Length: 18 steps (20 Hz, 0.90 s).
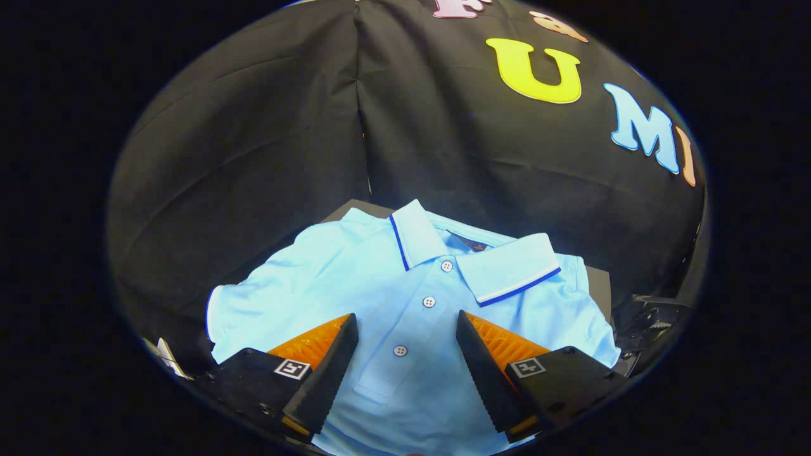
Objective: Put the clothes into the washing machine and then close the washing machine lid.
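A light blue polo shirt lies spread flat on a dark surface, collar pointing away from me, with a dark blue stripe along the collar edge and three white buttons down the placket. My gripper hovers open over the shirt's chest, one finger on each side of the button placket. Nothing is held between the fingers, and whether they touch the fabric is unclear.
The dark surface under the shirt shows at its far corners. The black booth cloth hangs close behind it. Some dark hardware sits to the right of the shirt, and a small pale object lies to its left.
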{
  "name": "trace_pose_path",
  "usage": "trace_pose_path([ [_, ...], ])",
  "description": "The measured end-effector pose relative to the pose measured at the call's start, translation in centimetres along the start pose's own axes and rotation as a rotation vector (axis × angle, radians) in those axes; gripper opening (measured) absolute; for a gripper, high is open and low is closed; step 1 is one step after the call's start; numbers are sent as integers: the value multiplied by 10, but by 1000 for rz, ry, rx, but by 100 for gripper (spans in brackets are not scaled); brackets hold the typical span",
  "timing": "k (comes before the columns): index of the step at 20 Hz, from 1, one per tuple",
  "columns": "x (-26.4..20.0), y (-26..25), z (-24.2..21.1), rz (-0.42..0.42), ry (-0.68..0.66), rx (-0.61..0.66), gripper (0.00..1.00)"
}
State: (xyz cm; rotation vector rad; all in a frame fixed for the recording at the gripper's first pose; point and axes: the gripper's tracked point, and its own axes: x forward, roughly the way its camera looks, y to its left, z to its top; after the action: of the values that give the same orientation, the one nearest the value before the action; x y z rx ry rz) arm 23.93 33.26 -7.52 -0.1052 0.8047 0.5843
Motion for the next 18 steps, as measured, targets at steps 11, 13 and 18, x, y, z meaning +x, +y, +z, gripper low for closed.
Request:
trace_pose_path([
  [11,2,-3,6,-20,-38,18,23],
  [13,1,-2,4,-15,-40,27,15],
  [18,-9,1,15,31,-104,72,1],
])
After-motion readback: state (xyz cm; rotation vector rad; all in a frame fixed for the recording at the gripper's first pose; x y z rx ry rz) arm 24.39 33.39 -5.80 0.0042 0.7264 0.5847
